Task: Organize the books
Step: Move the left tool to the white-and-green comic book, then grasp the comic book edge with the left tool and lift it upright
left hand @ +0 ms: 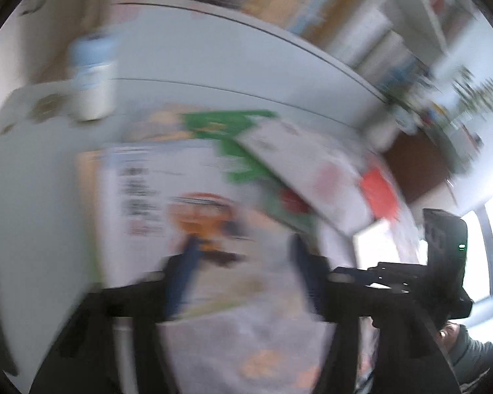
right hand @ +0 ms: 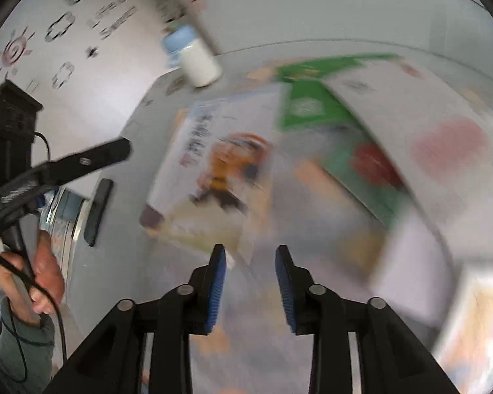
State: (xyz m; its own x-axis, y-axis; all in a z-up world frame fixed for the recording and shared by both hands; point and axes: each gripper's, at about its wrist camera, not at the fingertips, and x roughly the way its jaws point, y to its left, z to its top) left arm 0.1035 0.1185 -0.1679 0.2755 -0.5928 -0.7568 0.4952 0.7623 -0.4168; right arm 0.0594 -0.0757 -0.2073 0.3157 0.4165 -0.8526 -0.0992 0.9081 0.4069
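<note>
Your left gripper (left hand: pixel 243 256) points steeply down, its blue-padded fingers (left hand: pixel 184 272) spread wide with nothing pressed between them; the view from it is heavily blurred. Your right gripper (right hand: pixel 250 282) also tilts downward, its blue pads (right hand: pixel 217 285) parted by a moderate gap and gripping nothing. Seen from the right wrist, your left hand (right hand: pixel 39 275) wraps around the left tool's handle at the far left edge, a grey-green sleeve (right hand: pixel 23 354) covering the wrist below it. Seen from the left wrist, your right sleeve (left hand: pixel 476 354) shows at lower right.
</note>
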